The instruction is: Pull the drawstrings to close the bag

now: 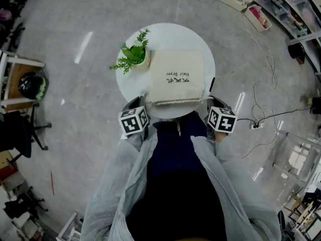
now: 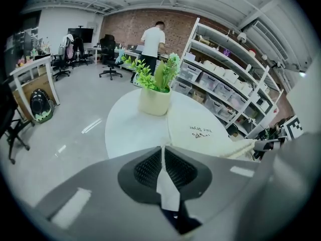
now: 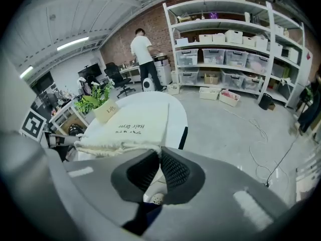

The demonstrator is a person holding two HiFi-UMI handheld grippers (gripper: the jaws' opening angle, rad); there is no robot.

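So the bag (image 1: 176, 79) lies on the table (image 1: 175, 35), mouth already bunched — left gripper (image 2: 162, 150) and right gripper (image 3: 159, 153) each pinch a string (image 2: 168, 190), one at each side, so pulling apart can close it.

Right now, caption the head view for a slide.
Left gripper and right gripper pinch drawstrings of cream cloth bag on round white table.

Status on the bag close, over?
Left gripper shut on left drawstring, right gripper on right drawstring. Bag flat on table, mouth bunched. Potted plant beside bag's far corner, clear of strings.
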